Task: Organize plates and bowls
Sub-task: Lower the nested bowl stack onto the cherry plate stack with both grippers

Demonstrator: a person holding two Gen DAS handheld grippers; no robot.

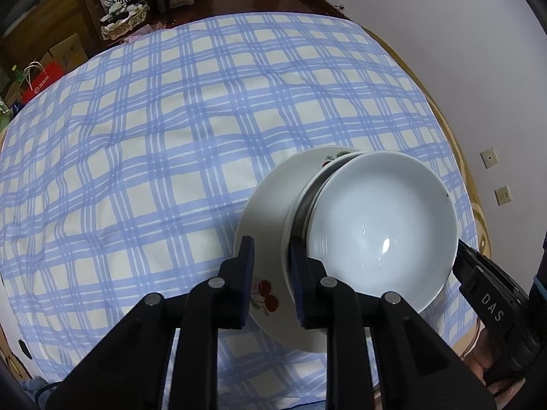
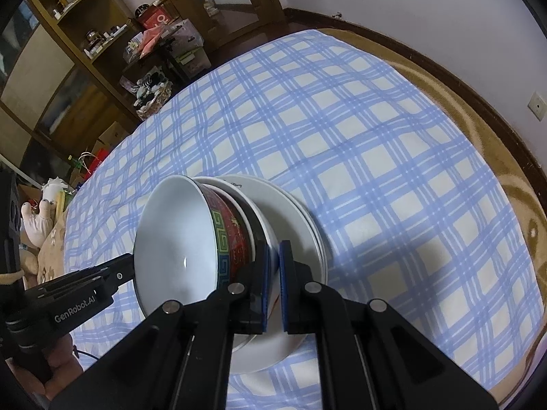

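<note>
A stack stands on the blue checked tablecloth (image 1: 171, 119): white plates (image 1: 263, 205) with a cherry print at the bottom, then nested bowls, the top one white inside (image 1: 383, 218) with a red patterned outside (image 2: 236, 235). My left gripper (image 1: 271, 266) has its jaws apart over the plate rim and grips nothing. My right gripper (image 2: 273, 280) has its jaws nearly together around the rim of a lower white bowl (image 2: 268, 239). The plates also show in the right wrist view (image 2: 301, 218).
The table's wooden edge (image 2: 495, 143) curves along the right by a white wall. Shelves (image 2: 85, 51), boxes and clutter stand beyond the far left edge. A plush toy (image 2: 37, 218) lies at the left.
</note>
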